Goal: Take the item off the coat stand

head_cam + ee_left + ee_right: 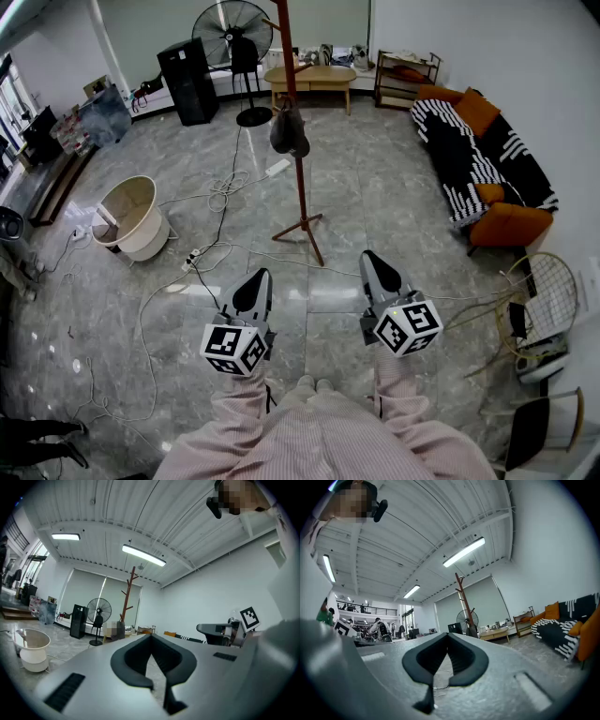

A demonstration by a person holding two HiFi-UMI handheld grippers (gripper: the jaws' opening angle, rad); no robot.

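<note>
A red-brown coat stand [298, 159] rises from the grey floor a few steps ahead of me. A dark item [289, 131] hangs from one of its pegs about halfway up. Both grippers are held low in front of me, well short of the stand. My left gripper [258, 275] points toward it with jaws shut and nothing between them. My right gripper [370, 256] is level with it, jaws also shut and empty. The stand [127, 597] appears far off in the left gripper view. In the right gripper view the stand [464, 597] is equally distant, with the dark item [474, 631] small at its side.
Cables [220, 192] trail over the floor left of the stand's feet. A white tub [131, 217] sits at the left. A standing fan [232, 33], a black cabinet [187, 80] and a wooden table [314, 80] line the back. A sofa [487, 159] and a wire chair [544, 300] are on the right.
</note>
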